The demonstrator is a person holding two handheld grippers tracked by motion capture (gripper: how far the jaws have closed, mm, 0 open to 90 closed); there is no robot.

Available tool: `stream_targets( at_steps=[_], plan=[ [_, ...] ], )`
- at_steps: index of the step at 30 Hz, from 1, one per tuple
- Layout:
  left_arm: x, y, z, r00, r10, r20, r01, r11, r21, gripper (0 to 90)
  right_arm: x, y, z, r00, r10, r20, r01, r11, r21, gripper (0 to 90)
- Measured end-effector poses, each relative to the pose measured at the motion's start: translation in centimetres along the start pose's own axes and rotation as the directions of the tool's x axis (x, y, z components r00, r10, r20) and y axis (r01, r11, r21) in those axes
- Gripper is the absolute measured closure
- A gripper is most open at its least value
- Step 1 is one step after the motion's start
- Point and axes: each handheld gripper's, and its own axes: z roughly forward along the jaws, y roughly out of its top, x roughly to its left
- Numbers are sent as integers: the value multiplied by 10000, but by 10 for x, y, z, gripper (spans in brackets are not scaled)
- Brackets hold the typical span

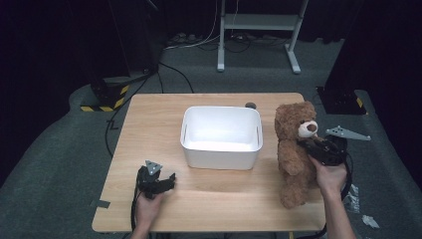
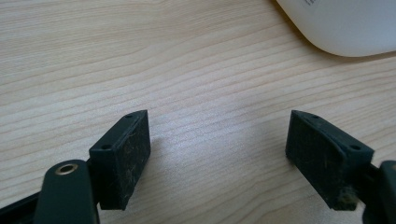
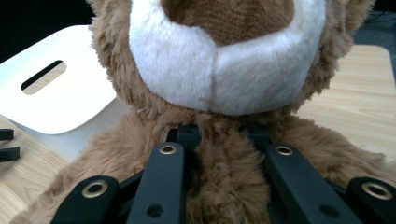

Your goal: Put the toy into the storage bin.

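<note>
One teddy bear (image 1: 294,149), one white bin (image 1: 221,137), two grippers, one wooden table (image 1: 149,119). One small dark object (image 1: 250,105) sits at the table's far edge behind the bin; too small to identify.

Right gripper (image 1: 312,145): jaws pressed into the bear's fur just below the muzzle, clamped on the neck/chest. In the right gripper view both jaw tips are buried in brown plush under the white snout. Bear is upright on the table's right side, just beside the bin's right wall, feet toward the near edge. Person's right hand (image 1: 329,175) holds the gripper from behind.

Left gripper (image 1: 169,180): near the front-left of the table, ahead of the bin's near-left corner, held by the left hand (image 1: 148,204). Jaws wide apart, nothing between them, only bare wood grain in the left gripper view. Pads (image 2: 133,154) show fuzz and lint.

Bin: empty, one slot handle visible on each short side. Faint dark print on its outer wall at the top of the left gripper view, not readable. No other readable labels or brands.
</note>
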Motion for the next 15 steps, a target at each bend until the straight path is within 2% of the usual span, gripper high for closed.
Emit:
stream_targets(
  at_steps=[7, 10, 15],
  plan=[
    [-1, 0, 0, 10000, 6, 82, -5, 10000, -53, 220, 19, 10, -3, 9947, -872, 537, 849, 9955, 424, 753],
    [0, 0, 0, 9998, 152, 116, -152, 9999, -11, 220, 27, 12, -4, 9941, -999, 421, 984, 9945, 362, 753],
    [-1, 0, 0, 9998, 103, 150, -102, 9999, -44, 220, 40, 20, -6, 9907, -1357, 62, 1353, 9898, 444, 751]
  ],
)
